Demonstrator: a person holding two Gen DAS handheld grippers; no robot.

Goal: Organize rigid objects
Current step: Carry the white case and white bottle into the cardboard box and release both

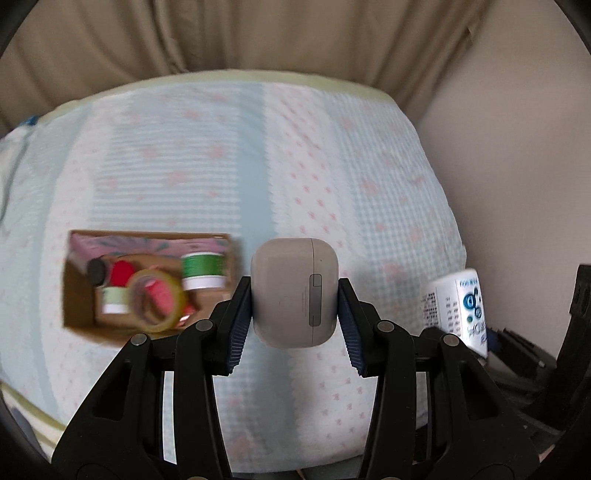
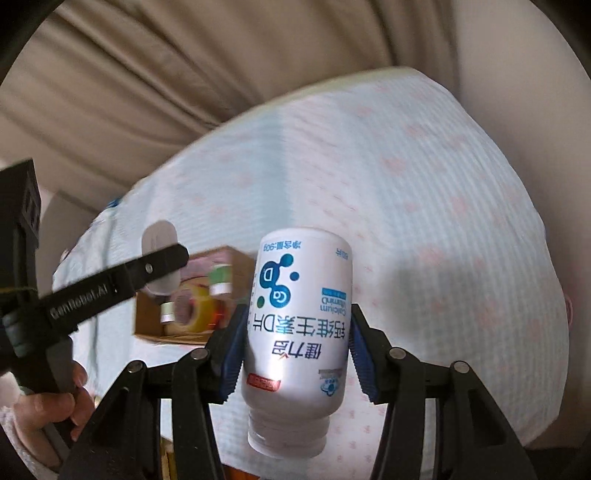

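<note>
Bedspread [image 1: 303, 155]: pale blue and white panels in fine check, sprinkled with small pink motifs, edged in pale yellow-green; curtain [image 1: 258, 33] behind it plain beige. Cardboard box [image 1: 79, 295]: brown, pink-patterned lining, holding a green thread spool [image 1: 202, 266] with white flanges, a translucent yellowish tape roll [image 1: 155, 301], a red item and a black disc. Earbud case [image 1: 293, 291]: plain off-white, between blue ribbed pads [image 1: 236, 332] on black gripper arms; bottle [image 2: 299, 314]: white, blue lettering and blue dot logo, one small green dot, clear cap.
</note>
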